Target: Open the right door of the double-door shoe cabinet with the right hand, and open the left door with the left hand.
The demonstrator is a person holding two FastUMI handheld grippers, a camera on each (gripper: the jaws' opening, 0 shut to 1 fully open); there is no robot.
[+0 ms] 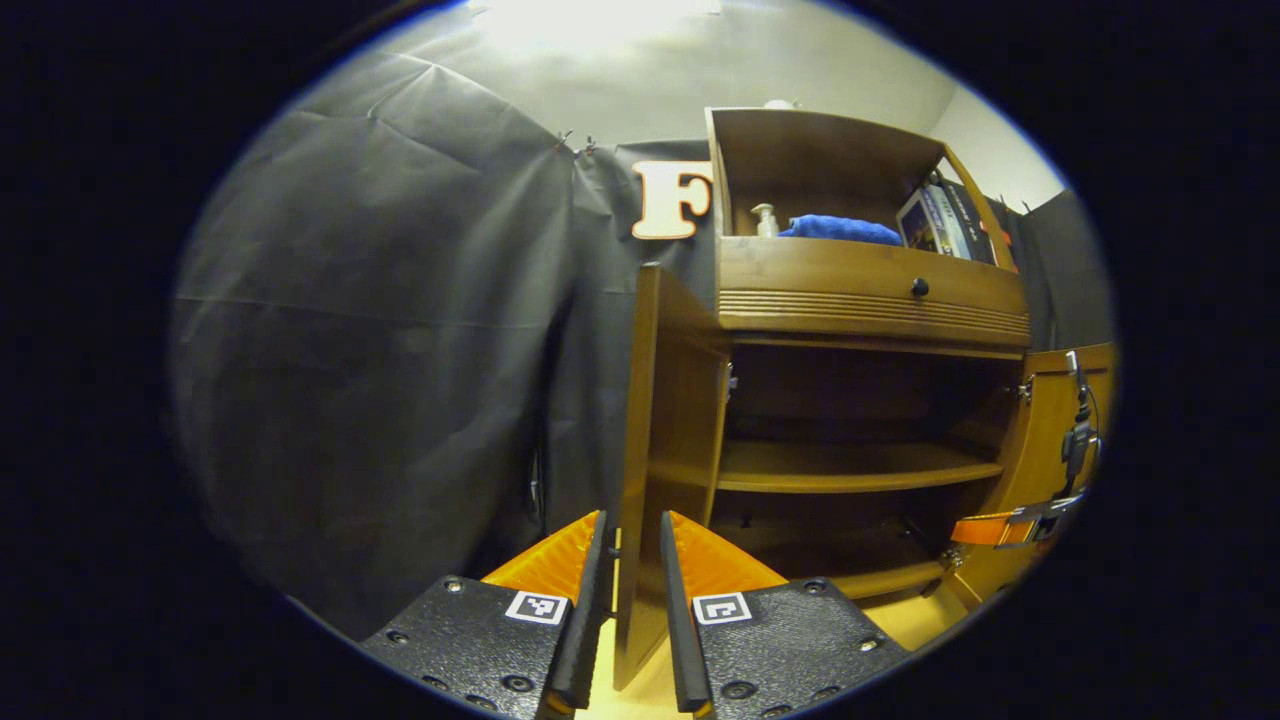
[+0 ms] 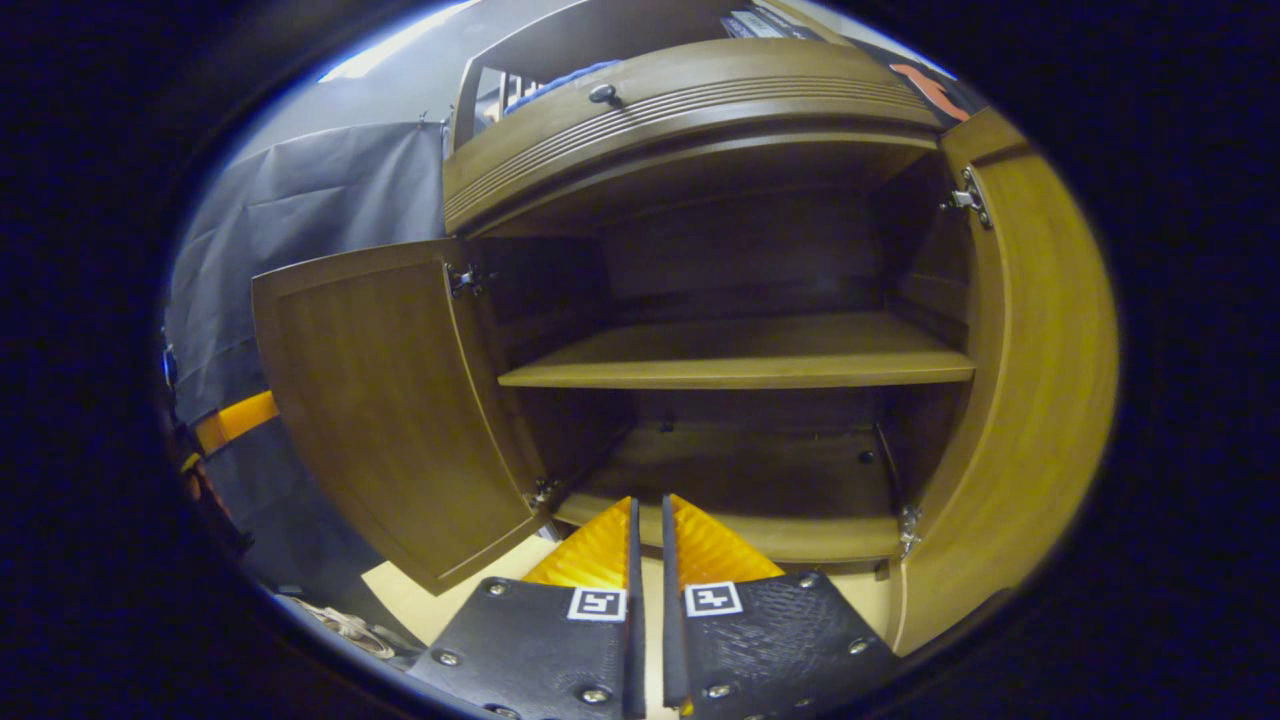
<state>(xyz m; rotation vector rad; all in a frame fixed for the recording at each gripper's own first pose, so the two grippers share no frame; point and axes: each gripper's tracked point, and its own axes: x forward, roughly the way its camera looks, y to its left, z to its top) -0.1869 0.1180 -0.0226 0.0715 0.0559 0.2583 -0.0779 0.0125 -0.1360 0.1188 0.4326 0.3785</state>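
The wooden shoe cabinet (image 1: 870, 300) has both doors swung out, showing an inner shelf (image 2: 740, 365) with nothing on it. I see the left door (image 1: 640, 450) edge-on, and it runs down between the fingers of my left gripper (image 1: 632, 520), which is shut on its free edge. The right door (image 2: 1040, 380) stands wide open on my right. My right gripper (image 2: 648, 505) is shut with nothing in it and points at the cabinet's bottom board, apart from the door. The left door (image 2: 380, 400) hangs open at the left. The right gripper (image 1: 1000, 528) shows by the right door (image 1: 1060, 440).
Above the doors is a drawer with a dark knob (image 1: 919, 288). The open top shelf holds a blue cloth (image 1: 840, 228), a small bottle (image 1: 765, 220) and books (image 1: 945, 225). Black cloth (image 1: 380, 350) hangs left of the cabinet. A cord (image 2: 340, 625) lies on the pale floor.
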